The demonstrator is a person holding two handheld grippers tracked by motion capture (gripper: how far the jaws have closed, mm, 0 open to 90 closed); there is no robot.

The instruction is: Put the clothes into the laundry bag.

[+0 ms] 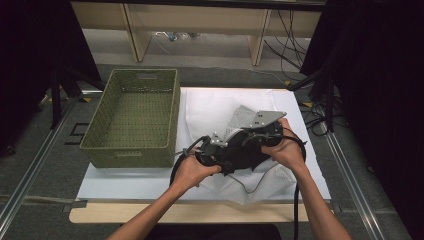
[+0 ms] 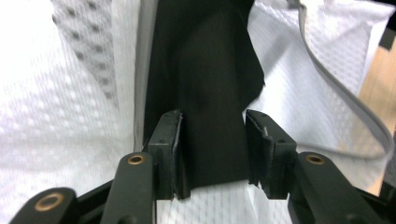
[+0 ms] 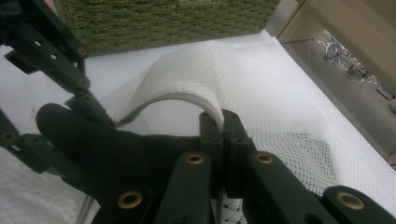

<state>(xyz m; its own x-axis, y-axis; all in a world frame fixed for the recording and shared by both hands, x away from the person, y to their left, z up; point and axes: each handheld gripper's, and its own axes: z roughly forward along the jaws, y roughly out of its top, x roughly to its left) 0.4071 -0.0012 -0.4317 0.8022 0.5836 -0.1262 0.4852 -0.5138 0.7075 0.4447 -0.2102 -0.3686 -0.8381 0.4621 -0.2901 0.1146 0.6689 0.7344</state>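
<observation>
A white mesh bag [image 1: 272, 180] lies crumpled on the white tabletop [image 1: 125, 182], with a black cloth [image 1: 248, 163] at its mouth. Both hands hold their grippers close together over it. In the left gripper view, my left gripper [image 2: 212, 126] is open; the black cloth [image 2: 201, 70] runs up between its jaws and the pads [image 2: 169, 140] are not pressing on it, with mesh [image 2: 60, 116] on both sides. My right gripper [image 3: 223, 121] is shut on the hemmed edge of the mesh bag [image 3: 177, 88], which arches up from it. The black cloth [image 3: 107, 149] lies just left of its jaws.
A green wicker basket [image 1: 127, 150] stands empty at the left of the table, close to the bag; its wall [image 3: 159, 21] is behind the mesh. A grey band [image 2: 336, 88] curves across the mesh. Cables trail off the right side, and wooden shelf legs stand beyond the table.
</observation>
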